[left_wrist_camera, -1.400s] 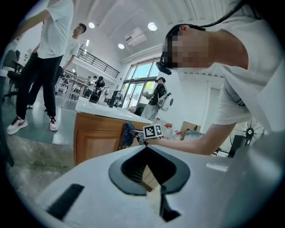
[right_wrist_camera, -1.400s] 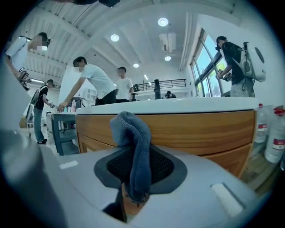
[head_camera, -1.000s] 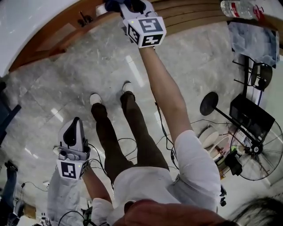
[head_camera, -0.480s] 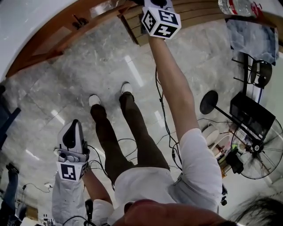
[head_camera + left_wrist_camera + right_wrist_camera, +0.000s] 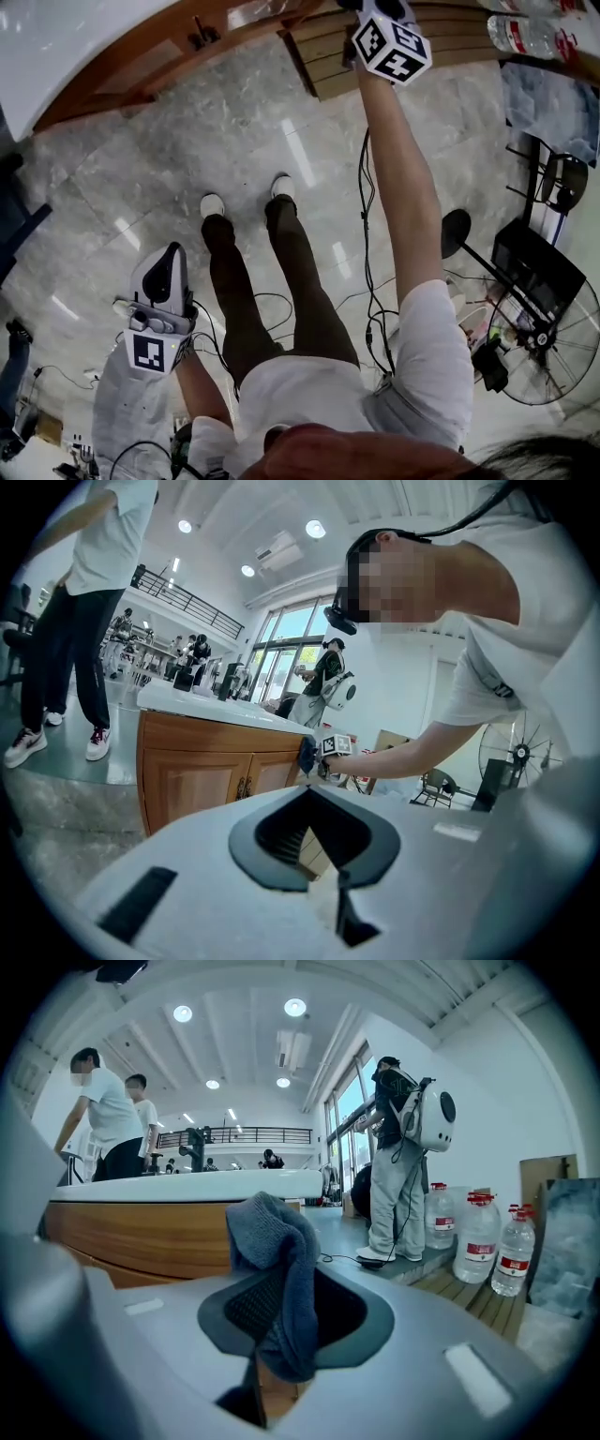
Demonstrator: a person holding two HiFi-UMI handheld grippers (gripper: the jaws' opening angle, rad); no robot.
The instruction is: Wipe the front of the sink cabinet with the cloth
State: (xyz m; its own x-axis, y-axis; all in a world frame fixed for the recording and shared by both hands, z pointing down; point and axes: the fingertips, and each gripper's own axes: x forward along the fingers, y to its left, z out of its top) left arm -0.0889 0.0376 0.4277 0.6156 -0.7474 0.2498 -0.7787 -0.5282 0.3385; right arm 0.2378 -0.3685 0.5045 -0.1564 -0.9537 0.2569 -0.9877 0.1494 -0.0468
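Just ahead-left of the right gripper point(image 5: 272, 1335), clamped on the cloth point(image 5: 278, 1241), the cabinet point(image 5: 141, 1232) front runs sideways. Left gripper point(image 5: 323, 883) hangs well back, closed and empty.

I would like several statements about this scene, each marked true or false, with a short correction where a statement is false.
1. The right gripper is shut on a blue-grey towelling cloth. True.
2. The left gripper also holds a cloth. False: its jaws are together with nothing between them.
3. The brown wooden sink cabinet carries a white countertop. True.
4. The clear plastic water bottles stand on that countertop. False: they stand low, on a slatted wooden platform.
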